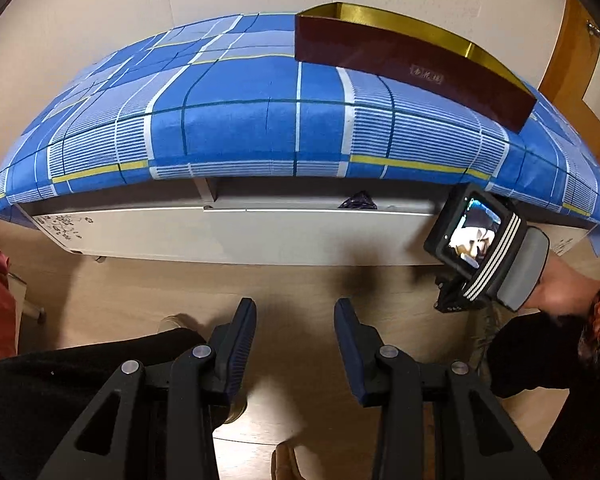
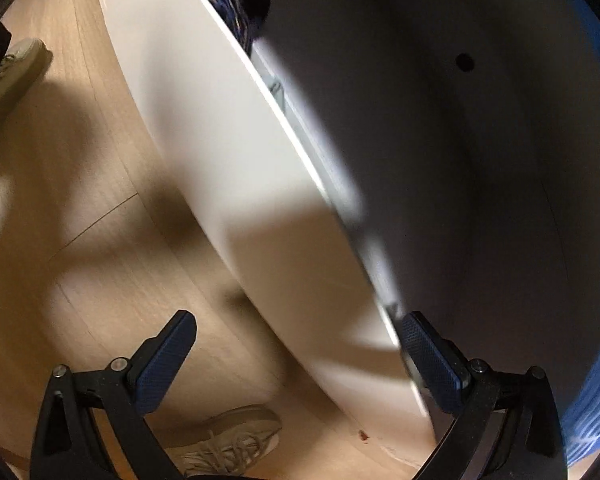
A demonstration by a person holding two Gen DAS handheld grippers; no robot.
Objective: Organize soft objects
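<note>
Both tongs empty — left tongs (image 1: 296, 344) part-open over the floor, right tongs (image 2: 300, 360) spread wide by the drawer front (image 1: 236, 232). Dark soft fabric (image 1: 358, 201) pokes from the open drawer under the bench's front edge — light, floppy; pinch a raised fold.

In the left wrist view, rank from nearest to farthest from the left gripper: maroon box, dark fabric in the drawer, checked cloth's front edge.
From the left gripper:
1. dark fabric, in the open drawer
2. checked cloth, front edge just above
3. maroon box, back right
</note>
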